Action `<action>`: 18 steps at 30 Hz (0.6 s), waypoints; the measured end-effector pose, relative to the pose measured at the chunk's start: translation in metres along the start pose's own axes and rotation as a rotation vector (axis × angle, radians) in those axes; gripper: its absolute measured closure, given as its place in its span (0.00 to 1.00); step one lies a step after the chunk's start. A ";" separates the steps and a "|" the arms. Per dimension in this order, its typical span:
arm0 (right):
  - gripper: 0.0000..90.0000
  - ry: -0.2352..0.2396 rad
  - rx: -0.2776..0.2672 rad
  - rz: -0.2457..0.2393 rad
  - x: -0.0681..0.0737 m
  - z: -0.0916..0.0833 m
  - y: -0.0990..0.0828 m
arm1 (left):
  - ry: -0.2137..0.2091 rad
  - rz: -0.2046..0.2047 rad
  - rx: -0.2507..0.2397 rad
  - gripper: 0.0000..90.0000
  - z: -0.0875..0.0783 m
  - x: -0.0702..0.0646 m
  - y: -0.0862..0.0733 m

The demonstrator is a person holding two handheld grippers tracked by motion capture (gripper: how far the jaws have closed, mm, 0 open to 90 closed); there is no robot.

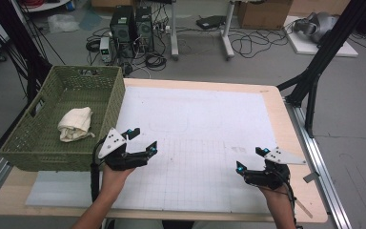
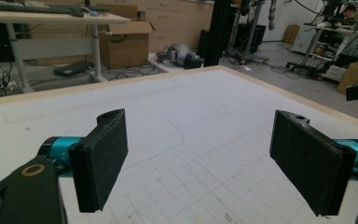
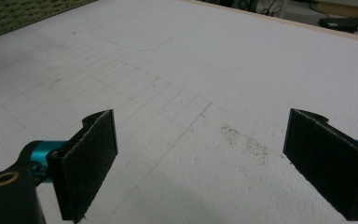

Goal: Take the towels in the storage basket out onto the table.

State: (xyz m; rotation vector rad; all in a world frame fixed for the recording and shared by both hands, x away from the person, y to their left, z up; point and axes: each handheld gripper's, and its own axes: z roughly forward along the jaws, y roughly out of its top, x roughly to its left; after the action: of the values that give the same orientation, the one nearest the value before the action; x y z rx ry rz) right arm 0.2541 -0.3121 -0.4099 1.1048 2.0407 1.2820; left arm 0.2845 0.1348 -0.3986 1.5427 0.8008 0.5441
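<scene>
No readable text, labels, brands or numbers anywhere. White mat on the table carries only a faint printed grid and a rounded outline, no characters. Green basket far left, cloth inside it: no tags legible. Cardboard boxes on the far floor: any print too small to read. Black computer towers far behind the table: no legible badges.
</scene>
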 end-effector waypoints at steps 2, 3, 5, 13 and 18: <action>0.10 0.001 0.002 0.007 0.001 -0.002 0.000 | 0.008 -0.005 0.002 0.22 -0.002 0.000 0.003; 0.10 0.002 -0.001 0.013 0.001 -0.003 -0.001 | 0.008 -0.010 0.007 0.23 -0.003 0.000 0.005; 0.10 0.000 -0.004 0.021 -0.001 -0.003 -0.001 | 0.001 -0.010 0.006 0.23 -0.006 -0.001 0.010; 0.10 -0.015 -0.001 0.031 -0.002 -0.007 -0.003 | -0.055 0.013 -0.022 0.22 -0.013 0.000 0.039; 0.10 -0.017 0.004 0.038 -0.004 -0.008 -0.005 | -0.064 0.027 -0.029 0.22 -0.022 0.008 0.058</action>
State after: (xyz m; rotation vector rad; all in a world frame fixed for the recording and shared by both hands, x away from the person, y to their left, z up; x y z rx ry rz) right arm 0.2489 -0.3206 -0.4111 1.1583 2.0199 1.2828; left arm 0.2840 0.1552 -0.3395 1.5391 0.7210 0.5213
